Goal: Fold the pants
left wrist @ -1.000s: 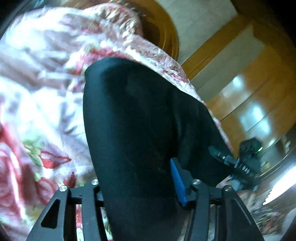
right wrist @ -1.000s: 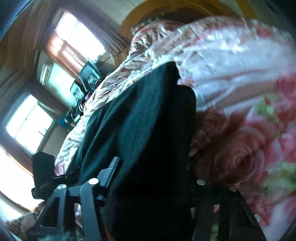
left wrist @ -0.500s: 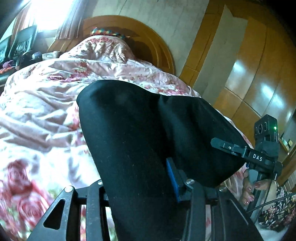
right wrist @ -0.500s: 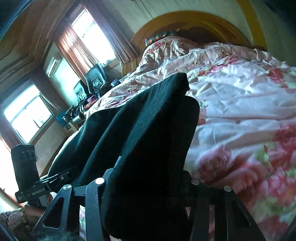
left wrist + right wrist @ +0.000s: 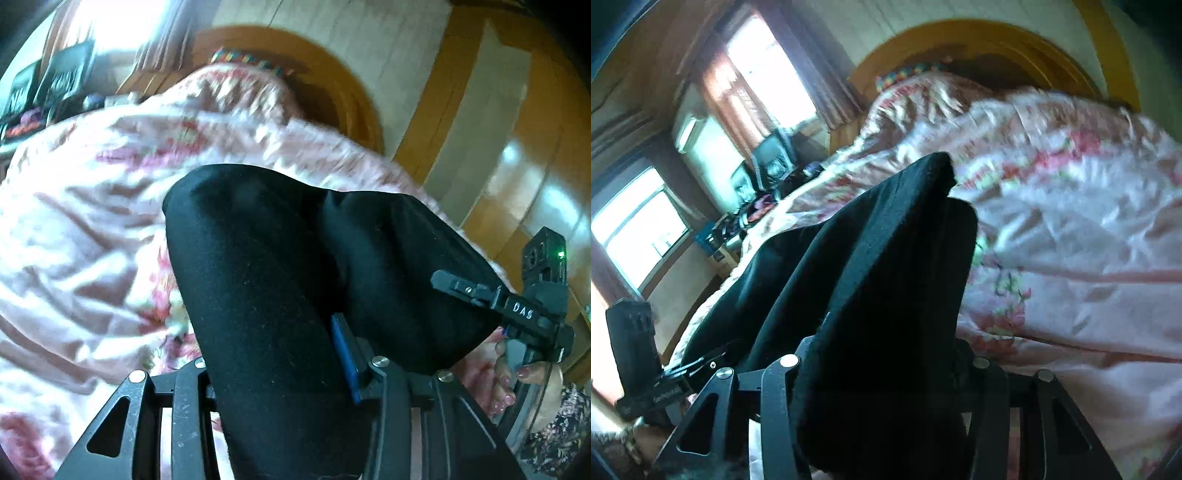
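Note:
The black pants (image 5: 258, 266) drape in thick folds over both grippers and hang above the bed. My left gripper (image 5: 280, 373) is shut on one end of the cloth, its blue pad (image 5: 345, 354) pressed against the fabric; its jaws are opening slightly with the cloth still between them. My right gripper (image 5: 882, 373) is shut on the other end of the pants (image 5: 886, 266), which hide its fingertips. In the left wrist view the right gripper's black finger pokes into the cloth at the right, with a hand (image 5: 517, 376) on its grip.
A pink floral bedspread (image 5: 92, 229) covers the bed under the pants. The rounded wooden headboard (image 5: 979, 44) stands at the far end. Wooden wardrobe doors (image 5: 517, 177) line one side; windows (image 5: 768, 74) and a cluttered bedside surface (image 5: 757, 206) are on the other.
Both grippers have travelled across the bed with the pants still held and the views have tipped up, so the headboard and walls now show. The background is motion-blurred.

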The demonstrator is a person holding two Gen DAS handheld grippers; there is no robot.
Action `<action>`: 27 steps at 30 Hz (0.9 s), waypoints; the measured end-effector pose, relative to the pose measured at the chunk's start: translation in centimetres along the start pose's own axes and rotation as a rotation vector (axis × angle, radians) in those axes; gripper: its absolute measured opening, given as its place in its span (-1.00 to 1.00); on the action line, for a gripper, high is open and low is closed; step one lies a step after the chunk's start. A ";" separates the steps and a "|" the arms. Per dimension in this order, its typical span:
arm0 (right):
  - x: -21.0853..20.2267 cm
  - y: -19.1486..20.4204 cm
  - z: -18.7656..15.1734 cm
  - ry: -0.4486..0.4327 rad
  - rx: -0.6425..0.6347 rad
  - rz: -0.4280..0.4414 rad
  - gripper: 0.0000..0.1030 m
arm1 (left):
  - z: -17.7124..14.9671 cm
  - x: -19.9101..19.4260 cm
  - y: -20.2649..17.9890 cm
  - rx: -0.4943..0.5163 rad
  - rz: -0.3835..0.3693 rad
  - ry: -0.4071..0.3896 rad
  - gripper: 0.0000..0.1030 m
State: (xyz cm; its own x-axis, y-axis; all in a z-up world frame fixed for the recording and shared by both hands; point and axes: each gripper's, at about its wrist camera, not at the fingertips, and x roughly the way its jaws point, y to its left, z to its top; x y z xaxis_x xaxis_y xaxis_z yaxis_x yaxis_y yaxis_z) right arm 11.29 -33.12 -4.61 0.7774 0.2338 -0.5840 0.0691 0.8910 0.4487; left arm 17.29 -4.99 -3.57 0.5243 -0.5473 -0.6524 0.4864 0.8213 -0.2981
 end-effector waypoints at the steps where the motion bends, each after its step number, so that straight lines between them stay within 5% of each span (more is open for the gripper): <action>1: 0.7 -0.5 -0.2 0.010 0.008 -0.019 -0.02 | -0.4 1.2 0.4 0.007 0.019 0.010 -0.10; 6: 2.4 -3.4 -1.7 0.009 0.091 -0.024 0.38 | -1.8 2.1 0.9 0.050 0.054 -0.037 0.24; 10: 0.1 -3.1 -2.1 0.005 0.094 -0.064 0.40 | -2.7 -1.1 2.1 -0.065 0.050 -0.031 0.25; 13: -3.8 -0.7 -1.8 -0.088 -0.019 -0.180 0.39 | -3.7 -5.3 2.0 -0.105 0.141 -0.140 0.20; 16: -6.1 2.4 -0.7 -0.179 -0.142 -0.188 0.27 | -2.9 -7.2 1.3 -0.082 0.146 -0.214 0.17; 19: -4.5 6.6 1.3 -0.143 -0.283 -0.139 0.13 | 0.0 -5.4 0.2 -0.040 0.165 -0.161 -0.01; 23: 0.7 9.0 3.5 -0.047 -0.316 -0.085 -0.32 | 3.8 -1.0 -0.8 -0.002 0.197 -0.048 -0.12; 27: 5.3 9.8 4.5 0.049 -0.354 -0.103 -0.33 | 5.2 3.1 -0.7 -0.018 0.260 0.083 -0.14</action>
State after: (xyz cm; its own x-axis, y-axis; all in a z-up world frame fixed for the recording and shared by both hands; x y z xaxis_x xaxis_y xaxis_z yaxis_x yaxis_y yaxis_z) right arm 18.89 -24.92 -0.27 0.7463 0.1466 -0.6493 -0.0819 0.9883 0.1290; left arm 22.20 -8.07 -1.76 0.5703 -0.3036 -0.7633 0.3307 0.9354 -0.1250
